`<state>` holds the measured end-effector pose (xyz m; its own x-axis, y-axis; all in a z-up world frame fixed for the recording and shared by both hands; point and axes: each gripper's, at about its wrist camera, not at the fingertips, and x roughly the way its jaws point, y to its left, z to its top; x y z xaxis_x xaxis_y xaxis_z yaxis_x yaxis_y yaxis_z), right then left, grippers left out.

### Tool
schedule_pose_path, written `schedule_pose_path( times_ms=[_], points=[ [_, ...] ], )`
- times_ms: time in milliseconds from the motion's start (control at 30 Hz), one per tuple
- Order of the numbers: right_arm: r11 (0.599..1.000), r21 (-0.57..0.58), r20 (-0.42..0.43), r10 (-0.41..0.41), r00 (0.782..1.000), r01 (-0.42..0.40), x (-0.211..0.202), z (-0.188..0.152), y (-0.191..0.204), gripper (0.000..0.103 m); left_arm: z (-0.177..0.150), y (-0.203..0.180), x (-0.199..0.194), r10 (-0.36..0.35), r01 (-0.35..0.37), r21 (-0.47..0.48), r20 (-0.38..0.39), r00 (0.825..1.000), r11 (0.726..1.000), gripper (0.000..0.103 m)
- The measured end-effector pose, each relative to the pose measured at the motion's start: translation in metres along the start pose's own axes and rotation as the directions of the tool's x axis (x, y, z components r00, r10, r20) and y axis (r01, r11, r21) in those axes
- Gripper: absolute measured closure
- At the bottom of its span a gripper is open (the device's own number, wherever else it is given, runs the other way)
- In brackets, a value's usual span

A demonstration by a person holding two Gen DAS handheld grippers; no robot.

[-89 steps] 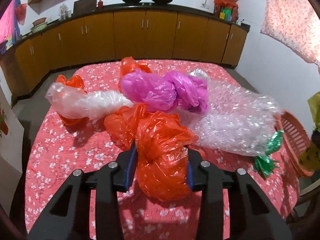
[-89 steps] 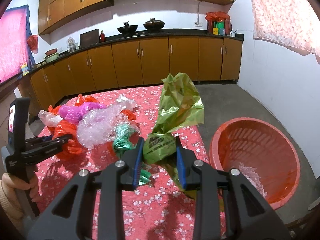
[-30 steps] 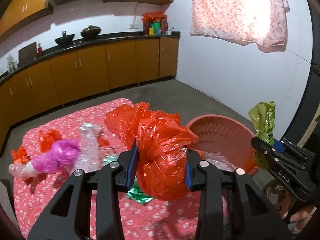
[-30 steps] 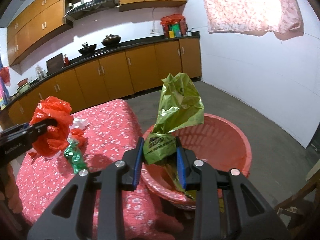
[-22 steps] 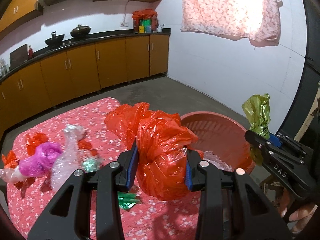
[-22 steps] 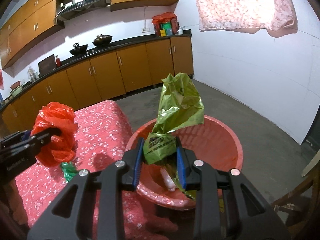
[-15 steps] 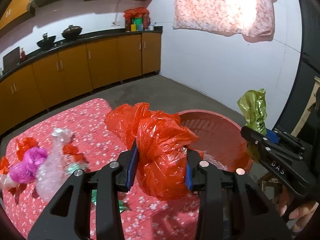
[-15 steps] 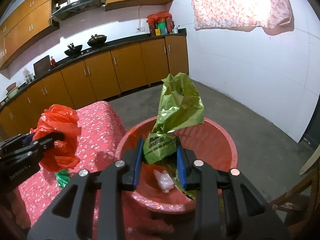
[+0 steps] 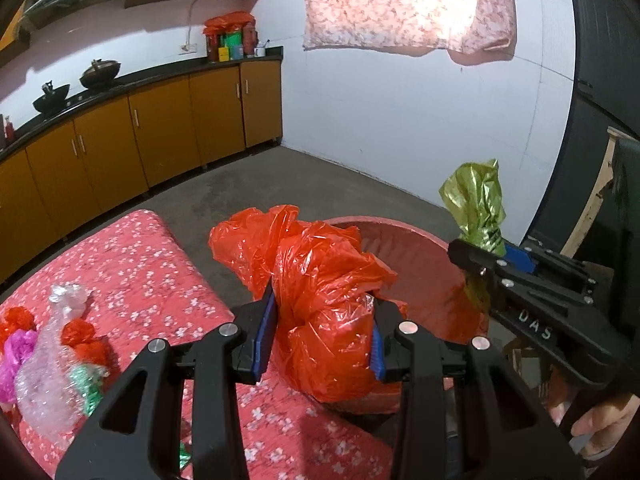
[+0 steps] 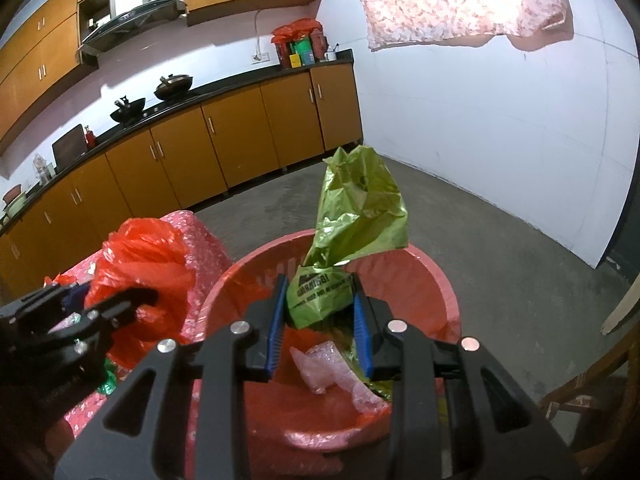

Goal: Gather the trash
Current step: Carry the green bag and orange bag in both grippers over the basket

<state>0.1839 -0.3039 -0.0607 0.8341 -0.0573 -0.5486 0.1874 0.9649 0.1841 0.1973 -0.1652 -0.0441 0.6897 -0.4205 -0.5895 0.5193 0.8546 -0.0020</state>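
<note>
My left gripper (image 9: 322,334) is shut on a crumpled red plastic bag (image 9: 320,280) and holds it at the near rim of a red plastic basket (image 9: 424,276). My right gripper (image 10: 320,320) is shut on a green plastic bag (image 10: 356,216) and hangs over the same basket (image 10: 436,280), whose bottom holds clear bubble wrap (image 10: 332,368). In the left wrist view the right gripper (image 9: 472,256) with its green bag (image 9: 478,200) is at the basket's far right. The red bag (image 10: 140,272) shows left of the basket in the right wrist view.
The table with a red flowered cloth (image 9: 152,272) carries more trash at its left: bubble wrap (image 9: 52,368), a pink bag (image 9: 16,356), small red bags (image 9: 80,336) and a green scrap (image 9: 86,384). Orange cabinets (image 9: 160,136) line the far wall. A wooden chair (image 10: 592,392) stands right of the basket.
Both grippers have swung right, away from the table, and come down over the basket. Each still grips its bag. The basket now fills more of both views.
</note>
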Motion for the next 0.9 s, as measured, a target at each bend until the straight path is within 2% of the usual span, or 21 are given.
schedule_pose_path(
  times_ms=[900],
  points=[
    [0.997,0.078,-0.024,0.021,0.999,-0.019,0.037,0.009,-0.019,0.073,0.011,-0.011,0.054,-0.028,0.031,0.044,-0.05,0.998,0.999,0.064]
  ],
)
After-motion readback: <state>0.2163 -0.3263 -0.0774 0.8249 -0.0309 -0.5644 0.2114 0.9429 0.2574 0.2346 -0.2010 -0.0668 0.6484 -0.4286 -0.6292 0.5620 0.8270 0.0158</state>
